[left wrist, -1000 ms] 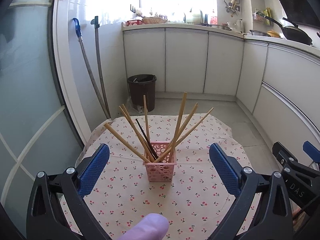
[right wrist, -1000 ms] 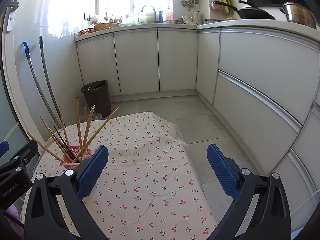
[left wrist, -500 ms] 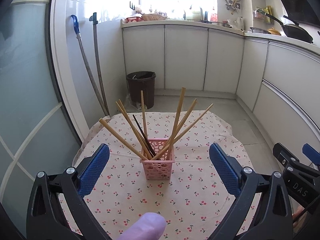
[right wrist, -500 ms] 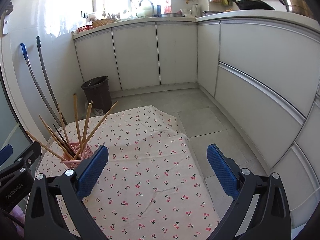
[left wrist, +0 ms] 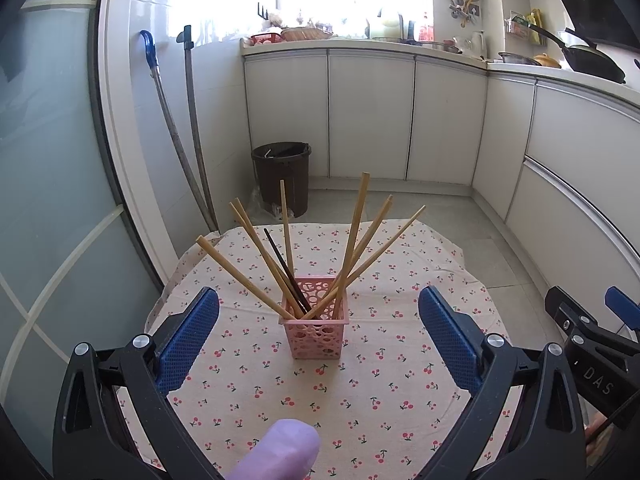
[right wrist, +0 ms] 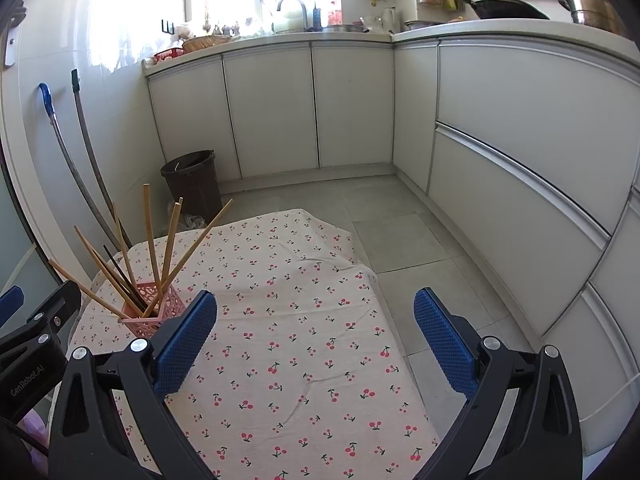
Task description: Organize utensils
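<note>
Both jaws are held apart, empty. The light pink basket point(left wrist: 314, 330) could be tipped if the splayed chopsticks point(left wrist: 352, 248) are knocked.

Front of left tongs point(left wrist: 318, 336): pink basket point(left wrist: 314, 334) stood in the gap, chopsticks point(left wrist: 352, 248) fanned left, right and up | Front of right tongs point(right wrist: 316, 338): bare cherry cloth point(right wrist: 304, 320) lay open | Far side: bin point(left wrist: 282, 176), cabinets point(right wrist: 520, 152) walled the floor.
</note>
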The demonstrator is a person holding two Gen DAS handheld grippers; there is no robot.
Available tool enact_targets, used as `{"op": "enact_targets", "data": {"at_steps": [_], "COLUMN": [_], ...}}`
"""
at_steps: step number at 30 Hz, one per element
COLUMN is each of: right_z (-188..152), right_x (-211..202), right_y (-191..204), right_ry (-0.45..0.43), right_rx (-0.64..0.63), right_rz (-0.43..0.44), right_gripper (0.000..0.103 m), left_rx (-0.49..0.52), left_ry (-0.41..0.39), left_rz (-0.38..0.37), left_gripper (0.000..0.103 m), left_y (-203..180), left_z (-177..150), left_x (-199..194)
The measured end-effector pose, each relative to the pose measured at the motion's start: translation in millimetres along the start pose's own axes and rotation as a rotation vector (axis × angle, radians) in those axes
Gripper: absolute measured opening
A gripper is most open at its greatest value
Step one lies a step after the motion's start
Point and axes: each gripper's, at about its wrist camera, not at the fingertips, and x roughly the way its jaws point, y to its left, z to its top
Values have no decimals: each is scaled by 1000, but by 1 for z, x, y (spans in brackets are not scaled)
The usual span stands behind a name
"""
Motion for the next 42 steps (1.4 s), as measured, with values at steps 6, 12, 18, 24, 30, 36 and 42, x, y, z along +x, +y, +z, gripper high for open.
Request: {"op": "enact_targets", "data": {"at_steps": [6,12,18,24,30,36,42], "right_z": [0,0,-1,-2,-3,-3,-3], "right_x": [0,2,2,4,4,4,4], "right_y": [-1,-1,-1,-1,0,0,0], "right_ry": [3,8,11,21,21,22,22], "right_rx": [5,4,3,7,7,5,4], "right_rz": [2,2,2,1,0,0,1], "right_gripper": [96,96,96,96,96,96,96], "left_rx": [0,4,2,1,3,3,1], "left_ry": [3,8,7,11,12,20,21], "left_rz": [-3,-3,1,4,6,6,6], "left_gripper": [96,96,96,96,96,96,96], "left_y": [-1,-3,-3,-3,-3,-3,-3], "left_z": [-1,-2,-2,-3,-3,-3,-3], "left_x": [1,2,3,4,3,4,5]}}
